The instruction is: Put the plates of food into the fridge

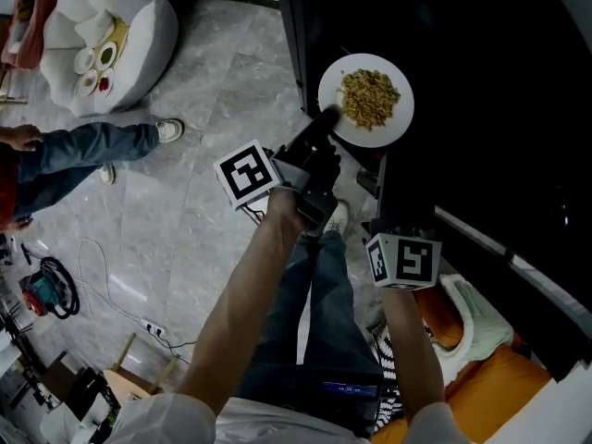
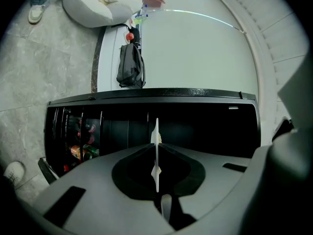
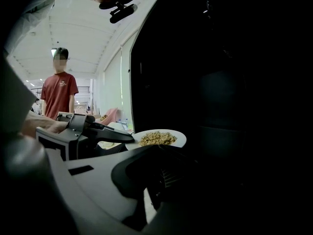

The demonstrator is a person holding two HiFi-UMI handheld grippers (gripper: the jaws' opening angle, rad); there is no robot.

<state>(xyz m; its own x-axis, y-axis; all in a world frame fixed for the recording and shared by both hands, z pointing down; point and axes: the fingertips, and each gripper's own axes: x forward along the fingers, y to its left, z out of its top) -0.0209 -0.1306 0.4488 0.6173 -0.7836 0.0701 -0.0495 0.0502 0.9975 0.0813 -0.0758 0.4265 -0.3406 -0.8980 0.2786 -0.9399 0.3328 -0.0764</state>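
Left gripper [image 1: 327, 120] pinching rim of one plate of food [image 1: 389, 129], right gripper [image 3: 164, 173] grip unreadable in dark

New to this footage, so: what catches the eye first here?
A white plate of yellowish food, gripped at its rim by the left gripper, stands out against the dark fridge at the head view's upper right. A white beanbag sits on the pale floor at upper left.

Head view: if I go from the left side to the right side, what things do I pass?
white beanbag → white shoe → left gripper → plate of food, which that gripper holds by its rim.
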